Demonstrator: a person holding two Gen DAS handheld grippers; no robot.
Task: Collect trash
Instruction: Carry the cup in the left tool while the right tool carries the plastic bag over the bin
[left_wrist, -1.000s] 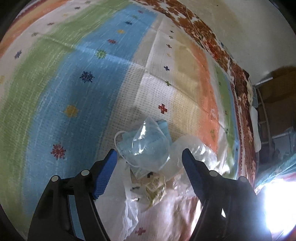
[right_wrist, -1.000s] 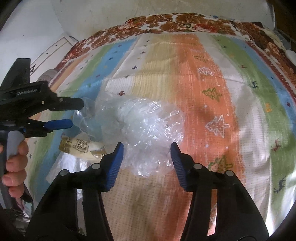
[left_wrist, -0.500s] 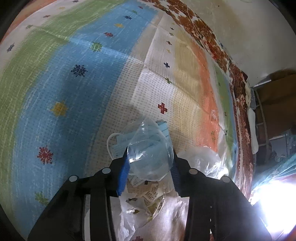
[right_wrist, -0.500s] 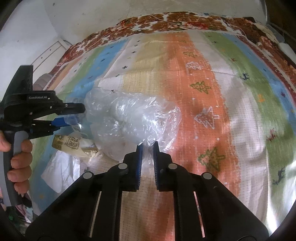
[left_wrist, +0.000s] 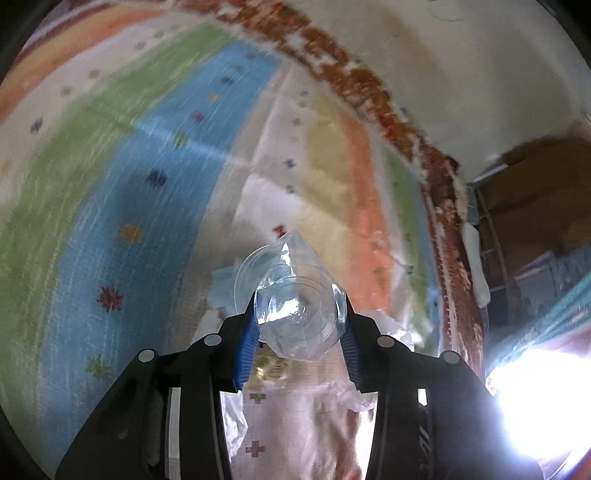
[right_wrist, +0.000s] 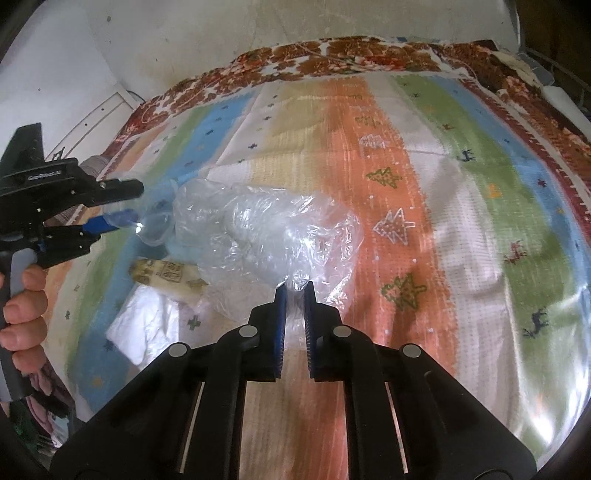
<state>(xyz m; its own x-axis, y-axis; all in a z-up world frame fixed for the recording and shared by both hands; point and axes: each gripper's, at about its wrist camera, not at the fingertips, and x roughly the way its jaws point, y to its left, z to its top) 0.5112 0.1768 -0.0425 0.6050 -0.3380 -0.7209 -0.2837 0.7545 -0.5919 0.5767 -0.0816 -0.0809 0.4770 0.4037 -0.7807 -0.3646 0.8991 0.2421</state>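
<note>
My left gripper (left_wrist: 300, 317) is shut on a crushed clear plastic cup (left_wrist: 295, 295) and holds it above the striped bedspread (left_wrist: 110, 184). In the right wrist view the left gripper (right_wrist: 122, 206) and the cup (right_wrist: 155, 229) show at the left. My right gripper (right_wrist: 294, 291) is shut on the near edge of a clear plastic bag (right_wrist: 258, 236) lying on the bedspread. A blue face mask (left_wrist: 223, 284) lies under the cup. A yellowish printed wrapper (right_wrist: 166, 275) and a white plastic sheet (right_wrist: 147, 325) lie left of the bag.
The bedspread (right_wrist: 424, 184) covers a bed with a red floral border (right_wrist: 332, 55). A white wall (right_wrist: 184, 37) stands behind it. Shelving and a bright window glare (left_wrist: 535, 398) are at the right of the left wrist view.
My left gripper closed on the clear cup and lifted it off the mask. My right gripper closed on the bag's edge and the bag has shifted slightly.
</note>
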